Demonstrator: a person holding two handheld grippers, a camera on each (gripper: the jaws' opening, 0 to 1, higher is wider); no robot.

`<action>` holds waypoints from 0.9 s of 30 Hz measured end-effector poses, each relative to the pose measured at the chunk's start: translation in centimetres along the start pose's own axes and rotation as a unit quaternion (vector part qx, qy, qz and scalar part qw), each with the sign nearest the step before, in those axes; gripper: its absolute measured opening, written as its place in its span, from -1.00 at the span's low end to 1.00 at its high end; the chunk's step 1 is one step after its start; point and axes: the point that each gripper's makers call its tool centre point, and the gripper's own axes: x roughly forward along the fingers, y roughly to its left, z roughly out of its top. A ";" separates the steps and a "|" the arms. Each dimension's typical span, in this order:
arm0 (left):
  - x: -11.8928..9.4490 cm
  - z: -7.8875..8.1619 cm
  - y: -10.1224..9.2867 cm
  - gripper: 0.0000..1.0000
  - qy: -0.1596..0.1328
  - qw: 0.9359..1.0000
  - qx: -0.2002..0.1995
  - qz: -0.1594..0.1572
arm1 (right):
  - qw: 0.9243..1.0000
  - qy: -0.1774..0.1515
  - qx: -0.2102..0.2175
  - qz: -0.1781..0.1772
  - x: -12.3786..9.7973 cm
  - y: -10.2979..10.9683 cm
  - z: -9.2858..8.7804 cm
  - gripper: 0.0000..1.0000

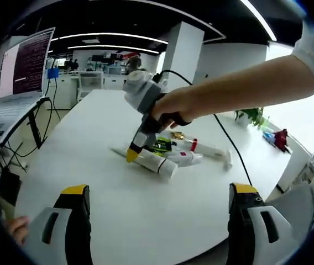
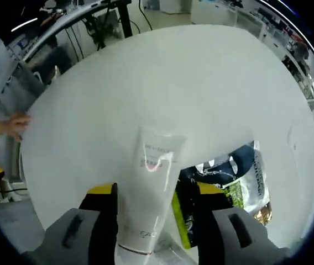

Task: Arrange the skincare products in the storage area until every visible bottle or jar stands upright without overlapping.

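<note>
The white tube [image 2: 151, 187] lies flat on the white table [image 2: 162, 83], between the spread jaws of your right gripper [image 2: 156, 205], pads not pressing it. Beside the tube lies a dark-and-green sachet [image 2: 229, 179]. Away from the tube, your left gripper [image 1: 160, 201] hovers wide open.

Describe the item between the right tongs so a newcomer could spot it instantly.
On the white table, look at the small pile of skincare items. The white tube lies flat between the right tongs, crimped end pointing away. Unlike the dark-and-green sachet beside it, it is plain white with faint lettering.
</note>
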 end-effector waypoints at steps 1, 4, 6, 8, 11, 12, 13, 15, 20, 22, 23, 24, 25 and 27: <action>0.0 0.0 0.0 0.95 0.000 1.000 0.000 0.001 | 1.000 0.002 0.001 0.000 0.1 0.0 0.1 0.01; 0.0 0.1 0.2 0.95 -0.003 1.000 -0.002 0.001 | 1.000 0.010 0.001 0.002 0.3 0.1 -0.1 -0.06; 0.0 0.1 0.2 0.95 -0.003 1.000 -0.001 0.001 | 1.000 0.013 -0.003 0.004 0.7 0.2 -0.1 -0.12; 0.0 0.0 0.2 0.95 -0.002 1.000 -0.001 0.001 | 1.000 0.014 -0.013 -0.003 0.3 -0.1 -0.1 -0.14; 0.0 0.1 0.3 0.95 -0.004 1.000 -0.002 0.003 | 1.000 0.016 -0.014 -0.006 0.3 -0.1 -0.1 -0.14; 0.0 0.1 0.3 0.95 -0.004 1.000 -0.003 0.003 | 1.000 0.016 -0.016 -0.009 0.4 -0.1 -0.1 -0.15; 0.0 0.1 0.4 0.95 -0.004 1.000 -0.004 0.003 | 1.000 0.016 -0.020 -0.012 0.4 -0.1 -0.1 -0.16; 0.0 0.1 0.3 0.95 -0.005 1.000 -0.003 0.003 | 1.000 0.008 -0.027 -0.010 0.4 0.1 0.1 -0.24; 0.0 0.0 0.3 0.95 -0.003 1.000 -0.002 0.002 | 0.999 -0.017 -0.038 -0.007 0.5 -0.2 0.2 -0.29; 0.0 0.0 0.3 0.95 -0.003 1.000 -0.003 0.002 | 0.999 -0.031 -0.015 -0.010 0.5 -0.3 0.2 -0.32; 0.0 0.0 0.4 0.94 -0.003 1.000 -0.003 0.002 | 0.999 -0.034 -0.012 -0.009 0.6 -0.2 0.2 -0.33; 0.0 0.0 0.4 0.94 -0.003 1.000 -0.004 0.002 | 0.999 -0.036 -0.009 -0.007 0.6 -0.2 0.2 -0.35; 0.0 0.0 0.4 0.94 -0.003 1.000 -0.007 0.002 | 0.999 -0.040 -0.005 -0.006 0.7 -0.2 0.4 -0.36; 0.0 0.1 0.4 0.94 -0.005 1.000 -0.011 0.002 | 0.999 -0.047 0.000 -0.008 0.7 -0.3 0.6 -0.38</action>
